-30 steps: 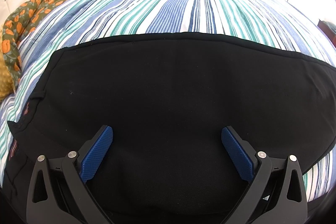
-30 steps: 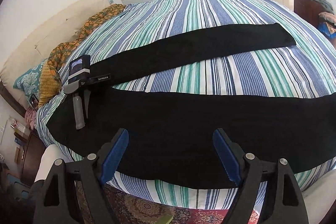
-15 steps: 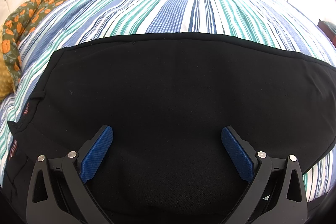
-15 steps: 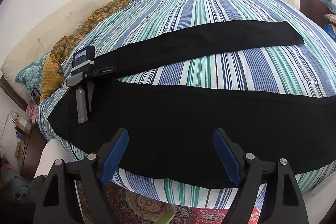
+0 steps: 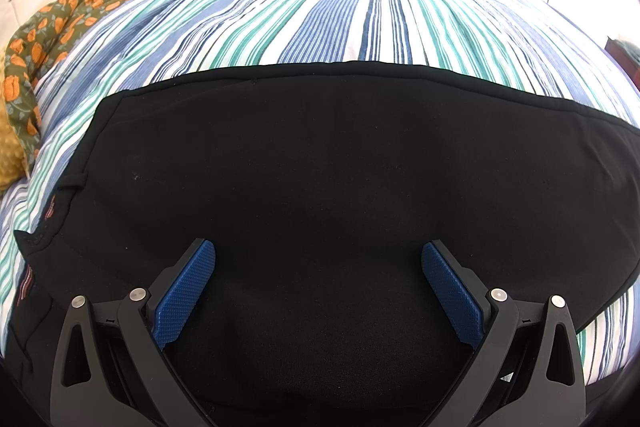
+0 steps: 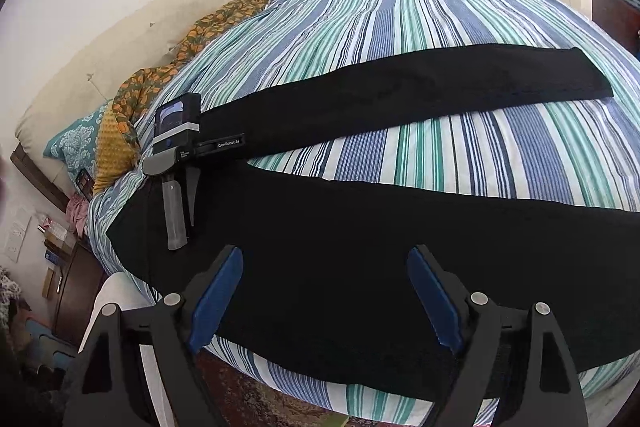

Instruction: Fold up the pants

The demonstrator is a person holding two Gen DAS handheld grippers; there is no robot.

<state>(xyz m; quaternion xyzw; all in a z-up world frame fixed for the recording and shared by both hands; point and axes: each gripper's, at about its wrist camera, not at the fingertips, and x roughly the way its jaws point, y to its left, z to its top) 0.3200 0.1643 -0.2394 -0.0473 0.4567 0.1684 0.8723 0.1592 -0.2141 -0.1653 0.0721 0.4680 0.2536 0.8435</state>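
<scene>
Both jaws wide, empty | pants (image 6: 360,239) legs splayed | near leg at bedspread (image 6: 460,11) edge

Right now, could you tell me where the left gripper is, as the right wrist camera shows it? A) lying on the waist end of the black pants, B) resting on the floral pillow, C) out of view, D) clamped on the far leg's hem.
A: the left gripper lies on the waist end of the black pants spread on the striped bedspread, its fingers open and empty.
</scene>
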